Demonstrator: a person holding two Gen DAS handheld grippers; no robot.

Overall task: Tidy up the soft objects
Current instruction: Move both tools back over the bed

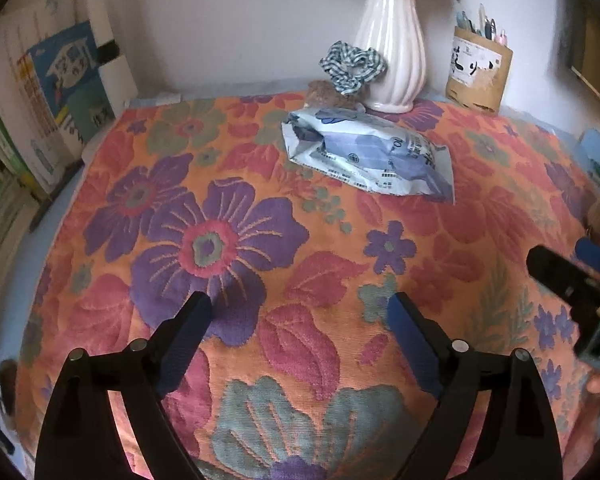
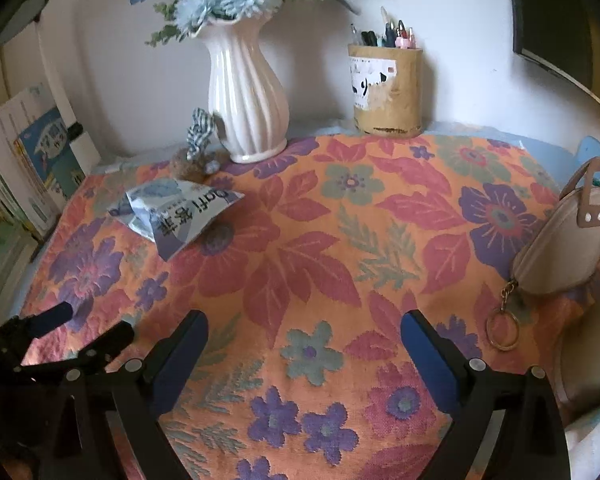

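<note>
Two grippers hover low over the near part of the table (image 1: pixel 100 248), which is covered by an orange floral cloth (image 2: pixel 300 240). The left gripper (image 1: pixel 300 308) has its jaws wide apart with nothing between them, and the right gripper (image 2: pixel 304 328) is the same: apart and empty, only cloth showing in the gap.

Soft things lie toward the far side. A crumpled blue-and-white tissue pack (image 1: pixel 368 152) rests flat on the cloth, just in front of the white ribbed vase (image 1: pixel 392 52). In the left wrist view its long axis runs from far left to near right, with the puckered, opened end at the far left and the flat sealed edge at the near right. A blue checked scrunchie (image 1: pixel 352 66) leans against the vase's left side, above a small brown fuzzy item (image 1: pixel 324 94) that I cannot identify. A beige pouch (image 2: pixel 560 248) with a key ring stands at the right edge, well apart from the rest. A pen holder (image 2: pixel 386 88) sits far right of the vase.

Judging from this, the step in hand is the reach toward the first soft item, probably the pack. To do it well, come across the pack's short axis so the jaws span its width, pinch near the middle where it has bulk, and stay clear of the vase, which looks easy to tip.
</note>
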